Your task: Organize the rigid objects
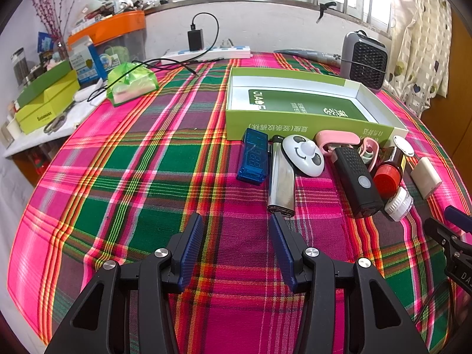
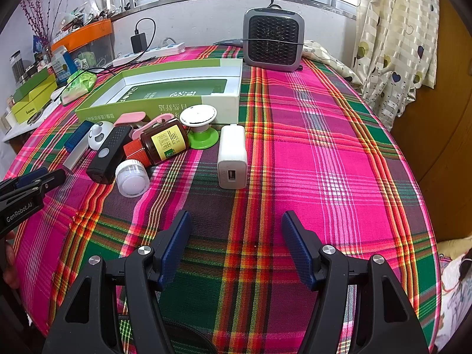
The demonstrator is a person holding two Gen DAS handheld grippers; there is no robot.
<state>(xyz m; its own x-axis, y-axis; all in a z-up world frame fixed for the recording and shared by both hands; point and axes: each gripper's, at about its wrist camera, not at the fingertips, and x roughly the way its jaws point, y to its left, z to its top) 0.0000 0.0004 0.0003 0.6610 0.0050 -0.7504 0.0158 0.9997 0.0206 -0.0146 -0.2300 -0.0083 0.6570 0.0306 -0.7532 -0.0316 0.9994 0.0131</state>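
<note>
1. While both grippers hover above the plaid cloth (image 2: pixel 309 135) on the desk, the left gripper (image 1: pixel 237 221) has its jaws open and empty, and the right gripper (image 2: pixel 236 221) likewise has its jaws open and empty.
2. Landmark: the green box (image 1: pixel 295 124), open and lying on the cloth.
3. Just in front of the box lies a row of small things: a blue tester (image 1: pixel 253 159), a silver lighter (image 1: pixel 280 183), a panda gadget (image 1: pixel 303 155), a black light (image 1: pixel 355 180), a brown bottle (image 2: pixel 163 143) on its side, a white cap (image 2: pixel 132 178) and a white charger (image 2: pixel 233 156).
4. A pink clip (image 1: pixel 336 140) lies against the box's front wall.
5. Behind the box stands a grey heater (image 2: pixel 273 38).
</note>
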